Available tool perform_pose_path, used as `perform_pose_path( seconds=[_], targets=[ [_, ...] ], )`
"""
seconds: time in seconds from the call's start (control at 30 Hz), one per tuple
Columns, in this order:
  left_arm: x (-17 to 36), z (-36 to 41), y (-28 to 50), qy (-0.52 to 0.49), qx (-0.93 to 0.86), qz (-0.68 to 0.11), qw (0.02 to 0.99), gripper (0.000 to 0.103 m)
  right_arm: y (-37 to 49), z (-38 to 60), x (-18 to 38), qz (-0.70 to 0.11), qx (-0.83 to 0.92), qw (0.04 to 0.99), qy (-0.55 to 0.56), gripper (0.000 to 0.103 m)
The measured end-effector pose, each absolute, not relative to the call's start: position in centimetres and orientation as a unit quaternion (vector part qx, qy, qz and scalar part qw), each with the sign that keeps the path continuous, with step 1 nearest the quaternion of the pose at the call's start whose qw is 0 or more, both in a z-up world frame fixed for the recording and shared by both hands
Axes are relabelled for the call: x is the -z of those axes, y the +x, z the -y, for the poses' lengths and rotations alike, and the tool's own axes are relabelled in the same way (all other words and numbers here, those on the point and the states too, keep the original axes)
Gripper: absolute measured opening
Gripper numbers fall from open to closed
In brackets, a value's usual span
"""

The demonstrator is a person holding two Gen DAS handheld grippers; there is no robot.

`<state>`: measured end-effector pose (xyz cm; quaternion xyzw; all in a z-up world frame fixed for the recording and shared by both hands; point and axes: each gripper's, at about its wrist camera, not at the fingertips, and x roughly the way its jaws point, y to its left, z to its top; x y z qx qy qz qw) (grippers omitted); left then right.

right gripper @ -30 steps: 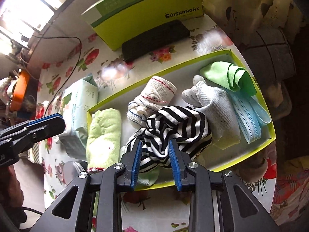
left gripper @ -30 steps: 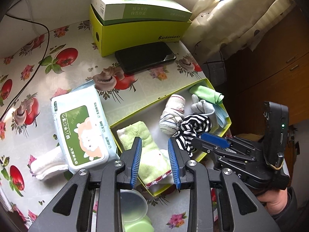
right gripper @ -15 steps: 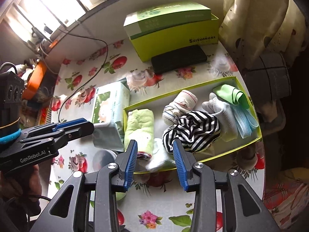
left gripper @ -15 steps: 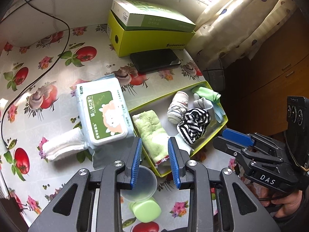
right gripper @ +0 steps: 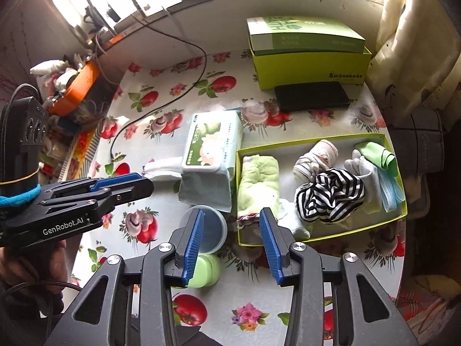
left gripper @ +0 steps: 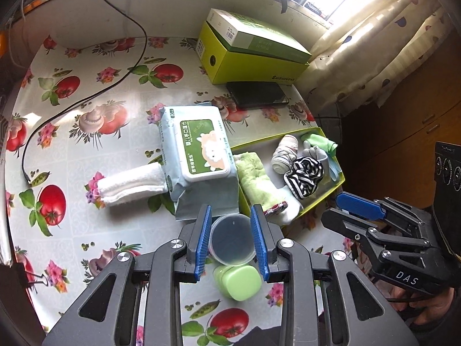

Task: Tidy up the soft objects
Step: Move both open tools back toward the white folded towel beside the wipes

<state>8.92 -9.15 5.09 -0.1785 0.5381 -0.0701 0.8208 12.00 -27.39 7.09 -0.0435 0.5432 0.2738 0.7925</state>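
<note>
Tongs, left point(left gripper: 230, 242) and right point(right gripper: 232, 242), hang open and empty above the bench point(left gripper: 95, 132), a clear tub point(left gripper: 232, 242) and wipes pack point(left gripper: 198, 147) beside the tray point(right gripper: 317, 238) of soft things.

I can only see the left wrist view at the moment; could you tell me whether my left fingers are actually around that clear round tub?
Observer: No. In the right wrist view the left gripper hangs off to the left, apart from the clear tub.
Operator: Thank you. Is the right gripper holding anything?
Observer: No. The right gripper is wide open, with nothing gripped between its fingers.
Operator: Is there anything past the table's left side that I can't see?
Observer: Yes, an orange container sits there, off the table.
</note>
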Motion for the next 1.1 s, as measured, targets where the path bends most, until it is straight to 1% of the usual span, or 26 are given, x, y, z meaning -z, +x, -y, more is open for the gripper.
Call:
perform_pose_path(
  seconds=[0.3, 0.57, 1.1],
  targets=[
    [-4.9, 7.1, 6.8, -0.198, 0.057, -0.531, 0.822, 0.029, 10.0, 25.0, -7.5, -0.541, -0.289, 0.787, -0.069, 0.045],
    [-4.3, 4.6, 5.1, -0.225, 0.040, -0.525, 0.820, 0.029, 8.6, 22.8, -7.5, -0.543, -0.308, 0.775, -0.092, 0.046],
    [-1.7, -1.3, 3.1, -0.283, -0.010, -0.526, 0.802, 0.029, 8.6, 19.8, -6.5, -0.553, -0.324, 0.758, -0.118, 0.054]
  ],
)
